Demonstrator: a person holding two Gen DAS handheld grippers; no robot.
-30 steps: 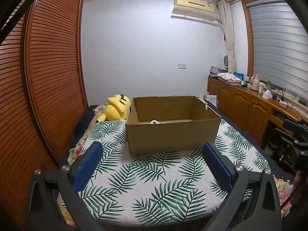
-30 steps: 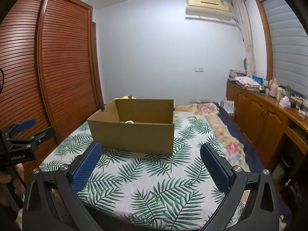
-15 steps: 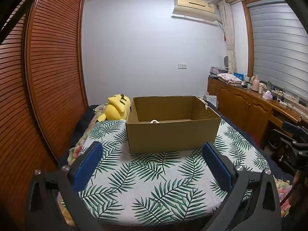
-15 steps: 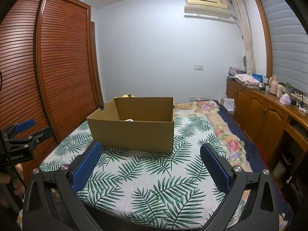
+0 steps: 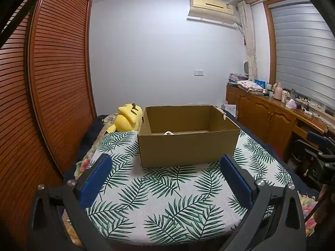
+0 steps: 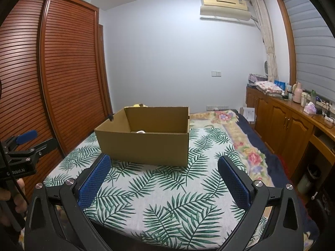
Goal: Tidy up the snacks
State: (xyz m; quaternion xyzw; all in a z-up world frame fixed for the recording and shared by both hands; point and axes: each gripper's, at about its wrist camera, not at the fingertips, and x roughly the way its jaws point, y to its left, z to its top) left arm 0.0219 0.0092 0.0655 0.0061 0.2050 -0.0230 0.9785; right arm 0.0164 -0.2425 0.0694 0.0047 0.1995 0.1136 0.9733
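Two wrist-camera views look across a bed covered with a white cloth (image 5: 167, 198) printed with green palm leaves.

In the left wrist view, a slatted wooden wardrobe (image 5: 48, 83) fills the far left, well outside the fingers. The left gripper (image 5: 165, 165) is spread wide and grasps nothing; its blue pads (image 5: 95, 179) frame the scene low down. Beyond and just left of the left finger lies a yellow plush toy (image 5: 126, 120), touching the rear left corner of an open cardboard box (image 5: 188, 144). The box stands on the cloth straight ahead, past the fingertips and centred in the gap between them. Inside it, near the front wall, a small pale snack item (image 5: 168, 133) just shows; what it is cannot be told. To the right of the right finger runs a wooden cabinet (image 5: 268, 117) with clutter on top. At the far right edge the other gripper appears side-on.

In the right wrist view, the left gripper shows at the far left edge, outside the fingers. The right gripper (image 6: 163, 165) is likewise released wide, holding nothing. The box (image 6: 144, 144) sits ahead of the fingertips, nearer the left finger, with the pale item (image 6: 140, 131) visible inside. A floral bedspread (image 6: 249, 150) lies beyond the right finger.
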